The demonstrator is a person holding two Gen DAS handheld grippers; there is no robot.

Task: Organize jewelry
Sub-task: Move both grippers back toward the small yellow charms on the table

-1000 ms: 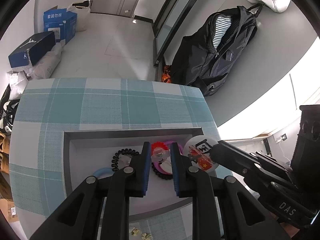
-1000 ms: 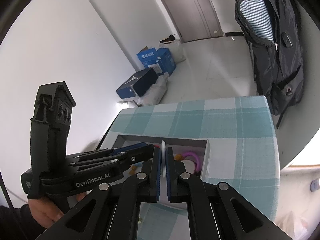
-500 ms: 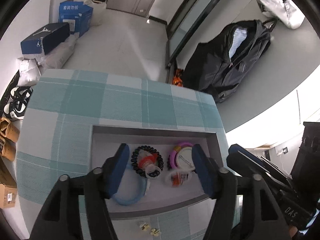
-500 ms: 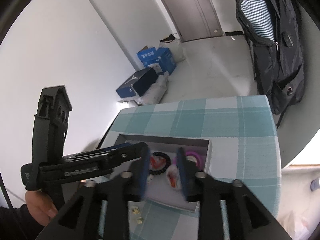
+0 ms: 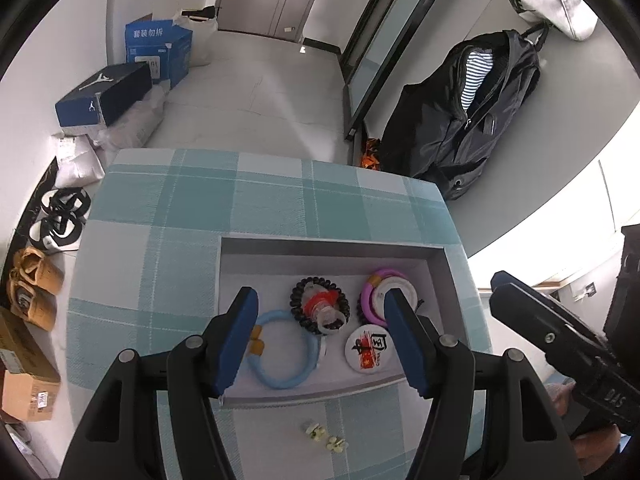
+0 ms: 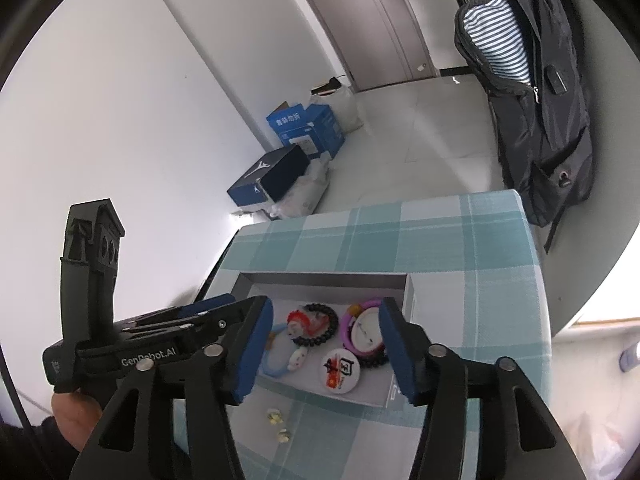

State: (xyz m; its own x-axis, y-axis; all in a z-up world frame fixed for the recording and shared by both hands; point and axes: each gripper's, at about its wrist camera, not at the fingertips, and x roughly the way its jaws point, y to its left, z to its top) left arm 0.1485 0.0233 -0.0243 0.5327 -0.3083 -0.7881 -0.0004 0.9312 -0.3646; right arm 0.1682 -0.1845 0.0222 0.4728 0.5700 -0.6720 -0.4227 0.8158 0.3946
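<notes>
A shallow grey tray [image 5: 326,249] is set on a teal plaid tablecloth [image 5: 168,216]. Above it the left gripper [image 5: 320,334] is held with its blue pads spread wide and nothing between them; the right gripper [image 6: 326,346] is likewise spread and empty. Inside the tray, a light blue ring [image 5: 282,350] is seen at 8 o'clock, a black bead bracelet [image 5: 319,310] with a red charm at the centre, a purple bangle [image 5: 386,294] at 2 o'clock, and a round pin badge [image 5: 369,347] at 5 o'clock. Two small pale earrings [image 5: 324,436] are left on the cloth just outside the tray's near wall, at 6 o'clock.
</notes>
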